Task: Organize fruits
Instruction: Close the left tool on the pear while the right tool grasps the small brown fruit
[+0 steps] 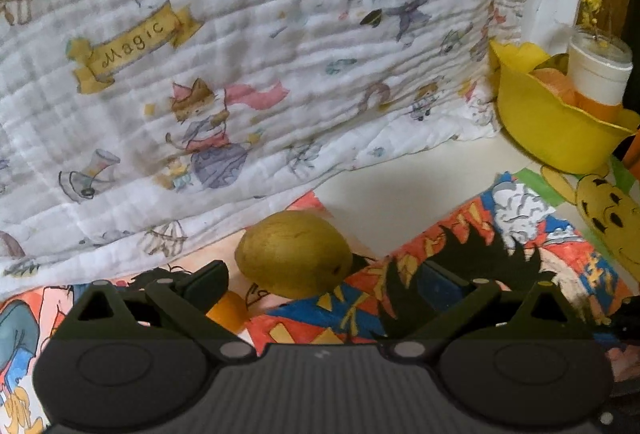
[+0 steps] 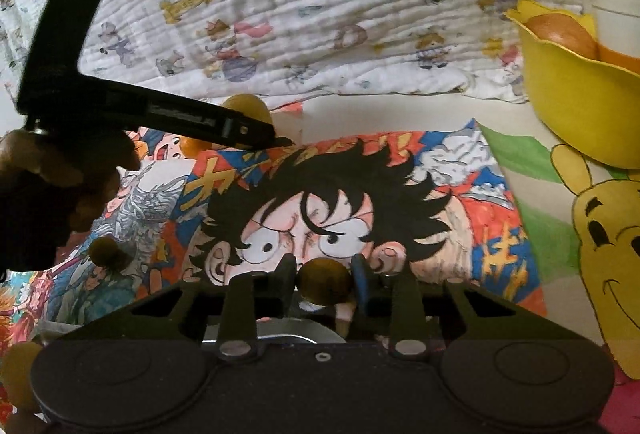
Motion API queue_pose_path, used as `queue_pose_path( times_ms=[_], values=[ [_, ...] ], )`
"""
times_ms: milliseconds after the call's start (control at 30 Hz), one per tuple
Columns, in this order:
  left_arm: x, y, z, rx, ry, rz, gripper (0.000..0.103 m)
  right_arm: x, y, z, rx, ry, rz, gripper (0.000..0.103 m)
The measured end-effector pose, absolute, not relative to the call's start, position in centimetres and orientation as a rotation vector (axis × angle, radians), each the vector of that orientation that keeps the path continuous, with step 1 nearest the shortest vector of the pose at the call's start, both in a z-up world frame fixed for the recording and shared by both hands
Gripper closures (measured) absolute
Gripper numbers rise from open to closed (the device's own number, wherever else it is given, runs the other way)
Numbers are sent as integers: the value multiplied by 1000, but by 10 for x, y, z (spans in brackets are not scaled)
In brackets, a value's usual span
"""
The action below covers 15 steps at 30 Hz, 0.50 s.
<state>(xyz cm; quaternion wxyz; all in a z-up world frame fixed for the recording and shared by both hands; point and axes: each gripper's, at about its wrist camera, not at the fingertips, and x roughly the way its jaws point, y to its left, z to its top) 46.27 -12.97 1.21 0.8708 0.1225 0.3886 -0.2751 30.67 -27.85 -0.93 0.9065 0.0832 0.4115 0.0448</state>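
In the left wrist view a brownish-green pear point(image 1: 294, 254) lies on the cartoon mat, just ahead of my left gripper point(image 1: 324, 282), which is open and empty with the pear between the spread fingers. A small orange fruit point(image 1: 228, 310) sits by the left finger. In the right wrist view my right gripper point(image 2: 325, 280) is shut on a small round brown fruit point(image 2: 325, 281). The left gripper point(image 2: 260, 131) shows at upper left beside the pear point(image 2: 248, 105). A yellow bowl point(image 2: 576, 93) at the right holds an orange-brown fruit point(image 2: 564, 33).
The yellow bowl point(image 1: 548, 121) stands at the right with orange fruit and a white cup point(image 1: 598, 73) of yellow flowers. A printed white quilt point(image 1: 240, 73) rises behind. Small brown fruits point(image 2: 106, 250) lie at the left on the mat.
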Motion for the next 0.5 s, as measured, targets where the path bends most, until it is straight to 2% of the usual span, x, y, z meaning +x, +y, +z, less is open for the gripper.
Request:
queue_pose_path(
  times_ms=[500],
  values=[
    [475,-131,0,271,807,-597,15,311,-266,-10,141,839,116,71]
  ],
)
